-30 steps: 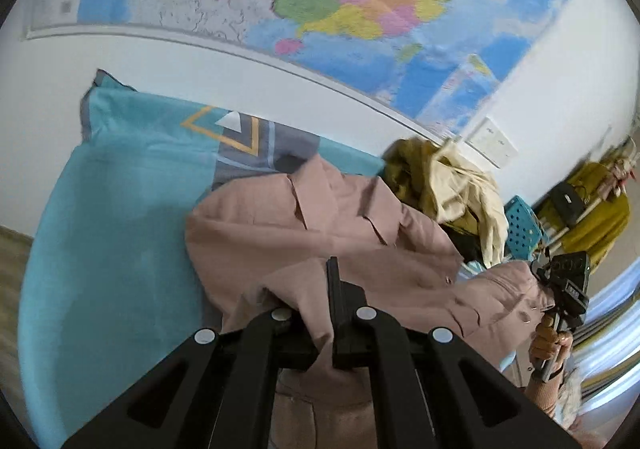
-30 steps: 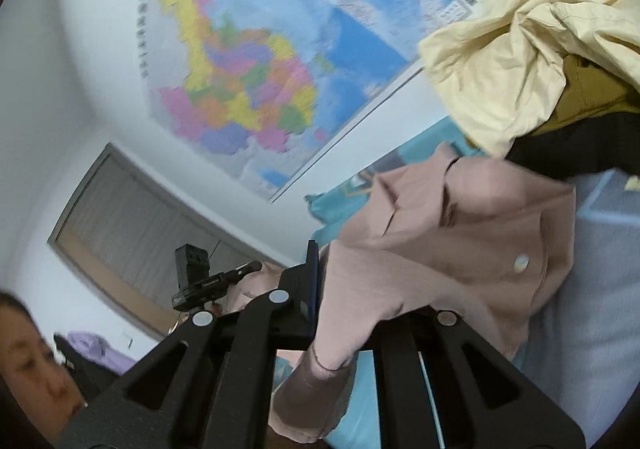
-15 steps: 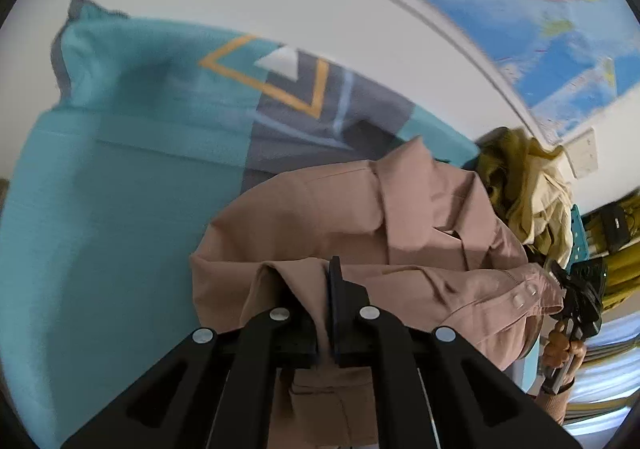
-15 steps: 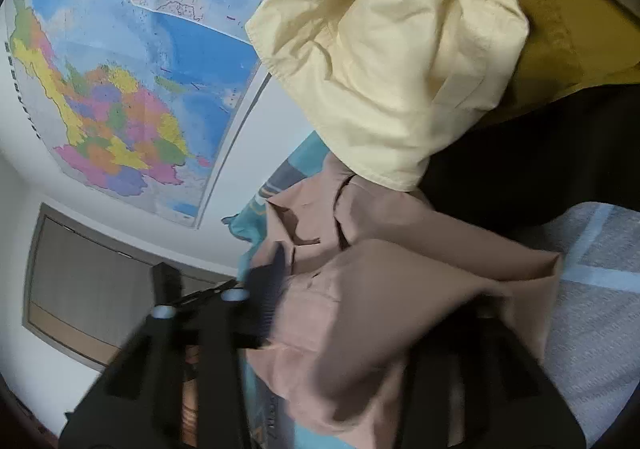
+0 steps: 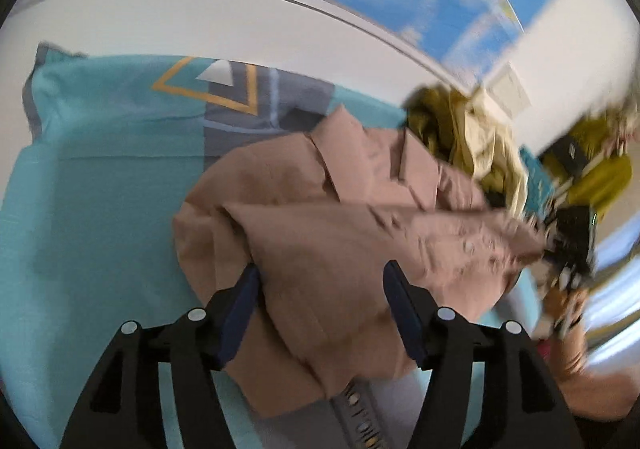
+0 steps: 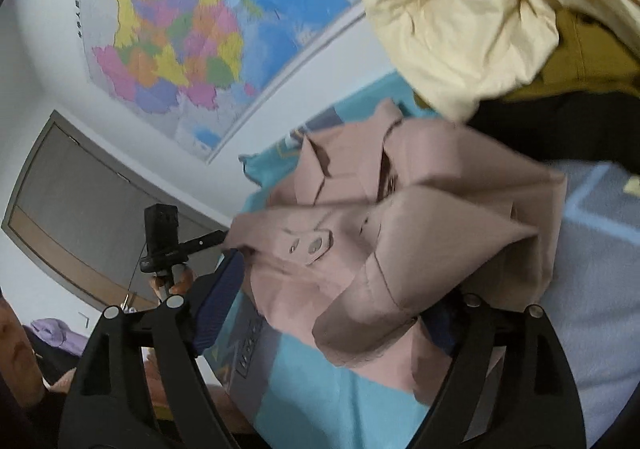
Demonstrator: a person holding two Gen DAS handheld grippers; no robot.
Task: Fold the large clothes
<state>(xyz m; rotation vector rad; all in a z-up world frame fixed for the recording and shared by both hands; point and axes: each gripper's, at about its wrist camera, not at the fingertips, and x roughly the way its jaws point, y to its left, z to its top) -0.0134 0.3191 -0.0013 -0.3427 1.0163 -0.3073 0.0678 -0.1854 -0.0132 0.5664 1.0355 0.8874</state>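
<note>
A dusty-pink collared shirt (image 5: pixel 340 217) lies partly folded on a teal and grey bedspread (image 5: pixel 100 177), collar toward the wall. My left gripper (image 5: pixel 320 289) is open, its jaws wide apart with the shirt's lower fold lying between them. My right gripper (image 6: pixel 336 289) is open too, with the shirt (image 6: pixel 400 217) and its cuff resting between the spread fingers. The left gripper shows in the right wrist view (image 6: pixel 168 241) beside the shirt's far edge. The right gripper appears blurred in the left wrist view (image 5: pixel 572 245).
A heap of cream and mustard clothes (image 6: pixel 480 9) lies on the bed beyond the shirt; it also shows in the left wrist view (image 5: pixel 472 137). A large map (image 6: pixel 192 33) hangs on the white wall. A person's face edge (image 6: pixel 16 345) is at lower left.
Both grippers were shut on the shirt's folds a second ago and have now opened, letting the fabric drop onto the bed. The shirt lies flatter.
</note>
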